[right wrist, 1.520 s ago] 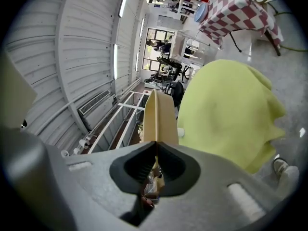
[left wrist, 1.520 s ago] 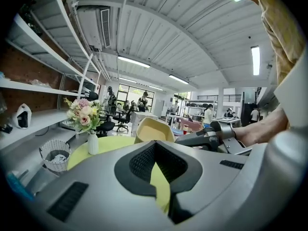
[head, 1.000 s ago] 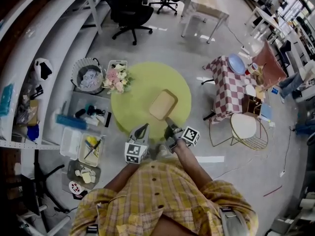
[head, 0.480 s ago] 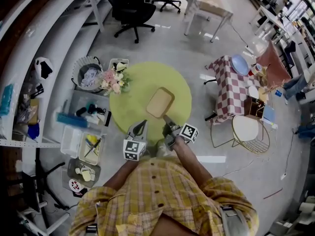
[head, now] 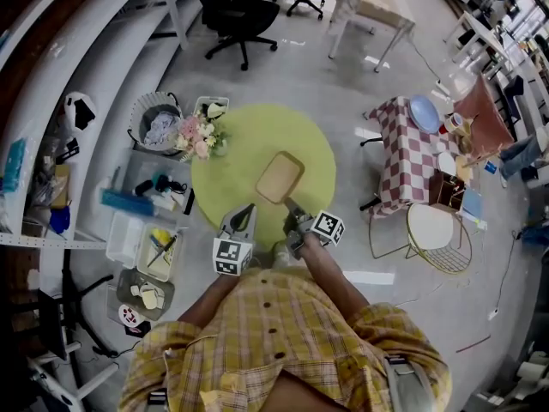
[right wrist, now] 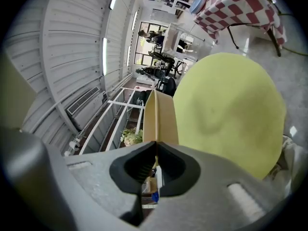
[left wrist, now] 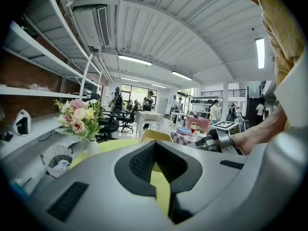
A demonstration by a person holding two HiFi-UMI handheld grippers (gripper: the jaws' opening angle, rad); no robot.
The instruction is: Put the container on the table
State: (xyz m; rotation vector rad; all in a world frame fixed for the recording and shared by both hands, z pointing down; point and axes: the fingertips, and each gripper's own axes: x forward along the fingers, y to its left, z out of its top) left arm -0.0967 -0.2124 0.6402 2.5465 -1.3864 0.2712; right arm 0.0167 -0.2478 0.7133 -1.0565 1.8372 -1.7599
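Note:
A shallow beige container point(head: 280, 178) hangs over the round yellow-green table point(head: 230, 172). My right gripper point(head: 290, 203) is shut on the rim of its near end. In the right gripper view the container point(right wrist: 161, 118) stands edge-on straight out of the closed jaws of the right gripper point(right wrist: 155, 147), with the table point(right wrist: 226, 109) beside it. I cannot tell whether the container touches the tabletop. My left gripper point(head: 247, 210) sits at the table's near edge, left of the container, shut with nothing in it. The left gripper point(left wrist: 154, 147) looks across the table point(left wrist: 108, 146) at the container point(left wrist: 155, 136).
A vase of pink flowers point(head: 199, 136) stands on the table's left edge, with a wire bin point(head: 156, 129) beyond it. Plastic crates point(head: 159, 256) lie on the floor at the left. A checkered table point(head: 412, 148) and a wire chair point(head: 436, 230) stand at the right.
The right gripper has sunk a little towards the table with the container still in it. The left gripper has drifted slightly. Neither grip has changed.

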